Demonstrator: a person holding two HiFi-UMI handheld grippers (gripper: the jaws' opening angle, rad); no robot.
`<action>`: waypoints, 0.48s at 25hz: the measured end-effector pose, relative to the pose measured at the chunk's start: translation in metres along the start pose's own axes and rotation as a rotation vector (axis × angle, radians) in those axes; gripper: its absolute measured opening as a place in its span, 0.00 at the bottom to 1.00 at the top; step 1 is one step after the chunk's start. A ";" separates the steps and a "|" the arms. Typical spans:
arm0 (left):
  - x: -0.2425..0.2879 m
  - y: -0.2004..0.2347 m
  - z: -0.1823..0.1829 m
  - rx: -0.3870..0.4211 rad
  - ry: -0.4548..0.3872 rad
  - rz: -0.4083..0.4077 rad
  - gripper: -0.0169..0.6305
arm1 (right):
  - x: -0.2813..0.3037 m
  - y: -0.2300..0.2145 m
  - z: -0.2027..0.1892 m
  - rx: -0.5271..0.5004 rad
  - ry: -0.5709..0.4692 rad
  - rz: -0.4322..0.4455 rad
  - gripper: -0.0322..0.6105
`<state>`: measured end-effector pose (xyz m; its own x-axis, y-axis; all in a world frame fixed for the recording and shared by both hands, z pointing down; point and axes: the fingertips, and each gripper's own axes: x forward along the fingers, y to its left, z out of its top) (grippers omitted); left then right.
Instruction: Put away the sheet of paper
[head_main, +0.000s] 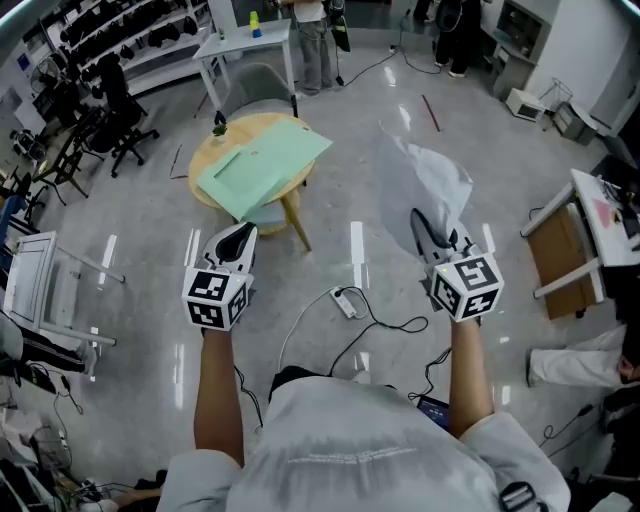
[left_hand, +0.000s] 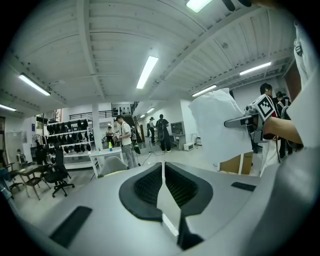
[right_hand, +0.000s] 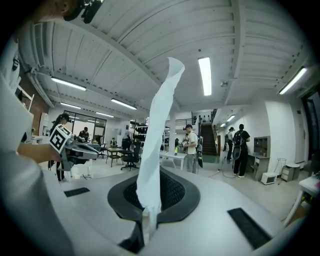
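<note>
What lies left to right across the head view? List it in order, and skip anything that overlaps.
Chair → left tongs → power strip → right tongs, shut on the paper → desk.

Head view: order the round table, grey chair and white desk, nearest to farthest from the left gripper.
1. Round table, just ahead of the left gripper.
2. Grey chair, behind the table.
3. White desk, farthest back.
</note>
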<state>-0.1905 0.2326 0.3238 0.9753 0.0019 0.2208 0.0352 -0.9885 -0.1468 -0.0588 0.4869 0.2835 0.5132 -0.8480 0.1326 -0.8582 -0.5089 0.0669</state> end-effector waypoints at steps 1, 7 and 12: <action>0.003 -0.004 -0.002 0.002 0.006 0.000 0.08 | 0.000 -0.003 -0.003 0.003 0.002 0.007 0.10; 0.026 -0.014 -0.014 -0.008 0.033 -0.005 0.08 | 0.007 -0.027 -0.025 0.048 0.033 0.012 0.10; 0.047 0.021 -0.017 -0.025 0.030 0.030 0.08 | 0.037 -0.038 -0.021 0.062 0.039 -0.003 0.10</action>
<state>-0.1475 0.2095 0.3475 0.9689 -0.0315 0.2455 0.0005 -0.9916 -0.1294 -0.0073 0.4782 0.3068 0.5135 -0.8409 0.1709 -0.8540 -0.5203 0.0059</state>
